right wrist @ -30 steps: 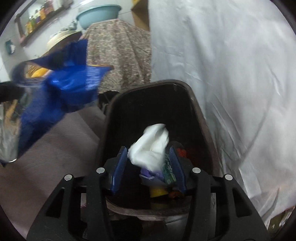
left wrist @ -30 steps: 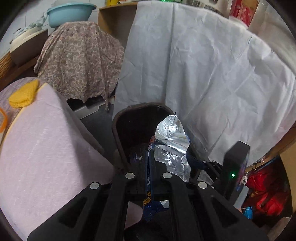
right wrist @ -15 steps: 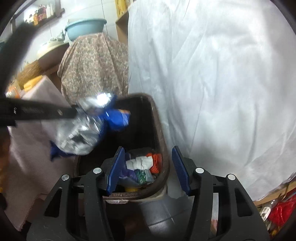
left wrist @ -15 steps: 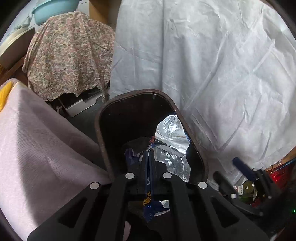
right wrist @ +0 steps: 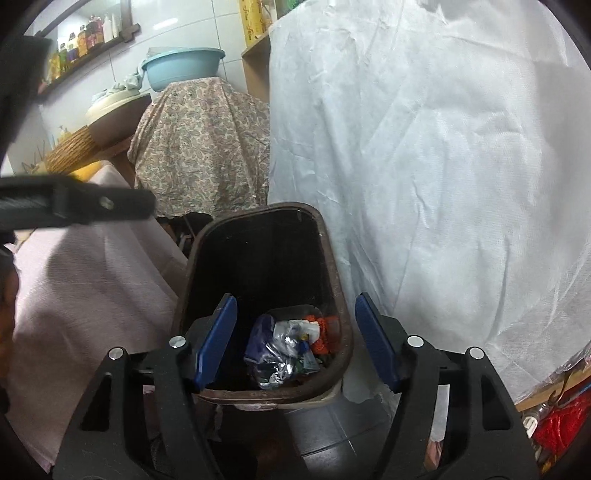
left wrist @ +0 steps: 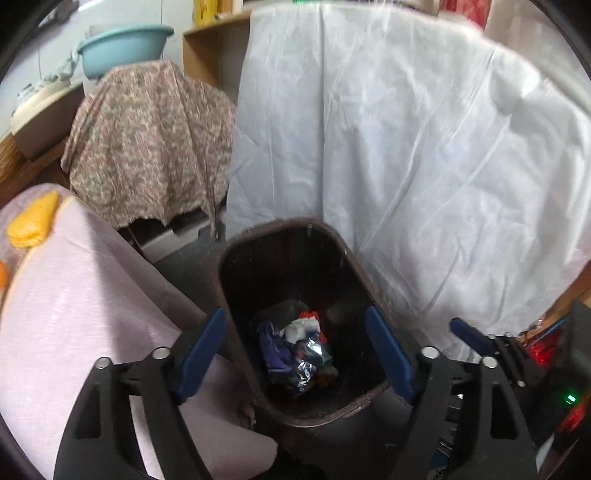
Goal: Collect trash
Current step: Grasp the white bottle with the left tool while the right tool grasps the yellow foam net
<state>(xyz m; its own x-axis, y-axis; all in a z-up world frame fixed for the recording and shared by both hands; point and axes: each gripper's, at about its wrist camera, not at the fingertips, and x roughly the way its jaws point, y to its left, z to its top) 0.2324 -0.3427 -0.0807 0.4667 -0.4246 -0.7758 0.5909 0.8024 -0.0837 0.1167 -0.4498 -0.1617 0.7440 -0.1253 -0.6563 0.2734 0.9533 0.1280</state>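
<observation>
Trash point(left wrist: 295, 347) lies at the bottom of the dark brown bin point(left wrist: 236, 295): a crumpled silver and blue wrapper point(right wrist: 275, 363), a white piece and something orange, all in one heap. In the left wrist view the heap sits near 6 o'clock, and in the right wrist view also, between the blue pads.

The left hand-held gripper point(left wrist: 295, 350) hangs over the bin mouth with its jaws wide apart and nothing between them. The right hand-held gripper point(right wrist: 295, 339) is also spread wide and empty, just above the near rim. I judge that the pieces carried here are already delivered, so this round of collecting is done. Whether more trash waits elsewhere, the pictures do not show.

At 9 o'clock of the bin is a surface point(left wrist: 81, 306) covered with pale pink cloth, its edge touching or almost touching the bin wall; a yellow thing point(left wrist: 33, 225) lies on its far corner. At 3 o'clock hangs a large white sheet point(left wrist: 406, 147). At 11 o'clock stands something under a paisley cloth point(left wrist: 147, 144), with a light blue basin point(left wrist: 122, 48) above it. The wall behind is tiled, with a shelf of bottles point(right wrist: 88, 33).
</observation>
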